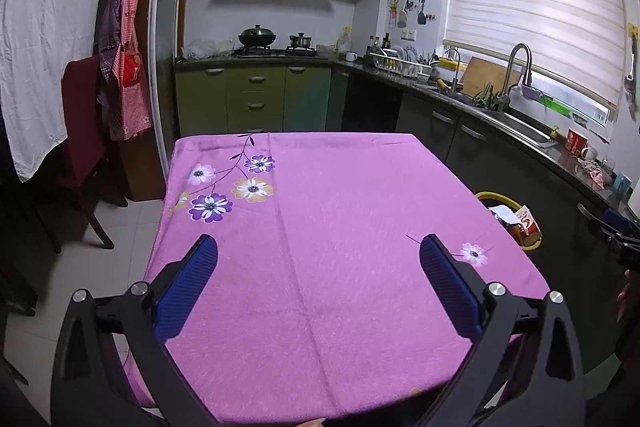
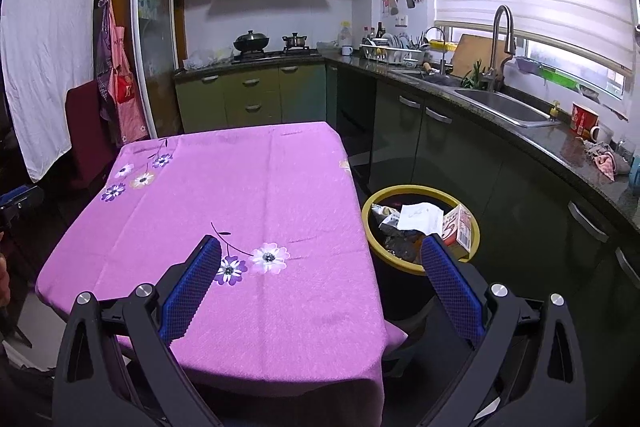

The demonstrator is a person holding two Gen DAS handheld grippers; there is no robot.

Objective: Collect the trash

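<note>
Desk (image 2: 248, 187) under pink flowered cloth fills both views. Trash bin (image 2: 370, 223), yellow rim, dark body, stands on floor just beside desk edge at 3 o'clock. Right wrist view shows contents: crumpled white paper (image 2: 420, 217), carton (image 2: 460, 227); left wrist view shows only part of rim. Left gripper (image 1: 319, 255) fingers spread apart, holding nothing; right gripper (image 2: 321, 254) likewise.

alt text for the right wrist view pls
Open right hand-held gripper, empty, over a pink floral tablecloth. Right of the table, a yellow-rimmed trash bin holds crumpled paper and a carton; green kitchen cabinets behind.
</note>
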